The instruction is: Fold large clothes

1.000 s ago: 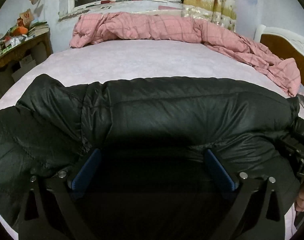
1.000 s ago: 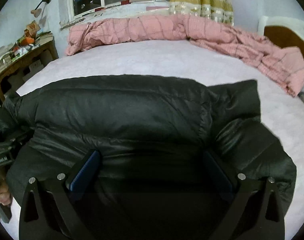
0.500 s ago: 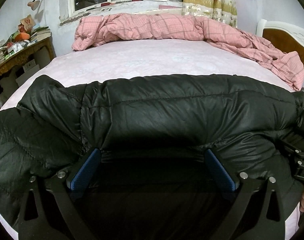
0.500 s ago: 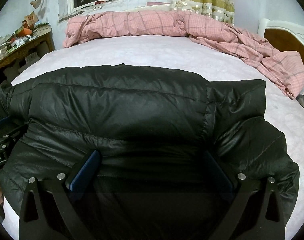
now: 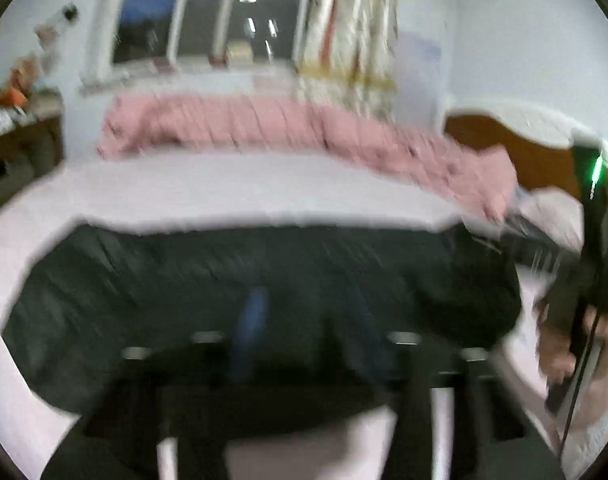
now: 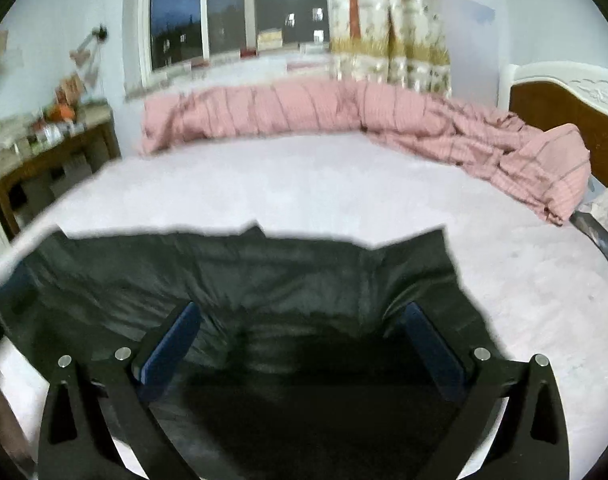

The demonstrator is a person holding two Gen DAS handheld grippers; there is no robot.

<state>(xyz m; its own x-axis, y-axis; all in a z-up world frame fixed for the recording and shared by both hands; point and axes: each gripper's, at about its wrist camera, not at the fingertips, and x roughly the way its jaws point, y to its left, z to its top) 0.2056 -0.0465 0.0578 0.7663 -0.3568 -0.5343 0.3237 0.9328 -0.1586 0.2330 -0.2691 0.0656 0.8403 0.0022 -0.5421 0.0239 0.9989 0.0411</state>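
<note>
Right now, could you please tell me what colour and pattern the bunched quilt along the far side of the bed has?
Pink with a darker check; the quilt shows best in the right wrist view.

A bed (image 6: pixel 324 192) covered in a pale pink sheet fills the middle of both views. A black puffer jacket (image 6: pixel 264 280) lies spread across its near part, in the lower half of the frame. A rumpled pink checked quilt (image 6: pixel 344 112) stretches along the bed's far edge and trails down toward the right, ending beside the wooden headboard (image 6: pixel 564 120).
</note>
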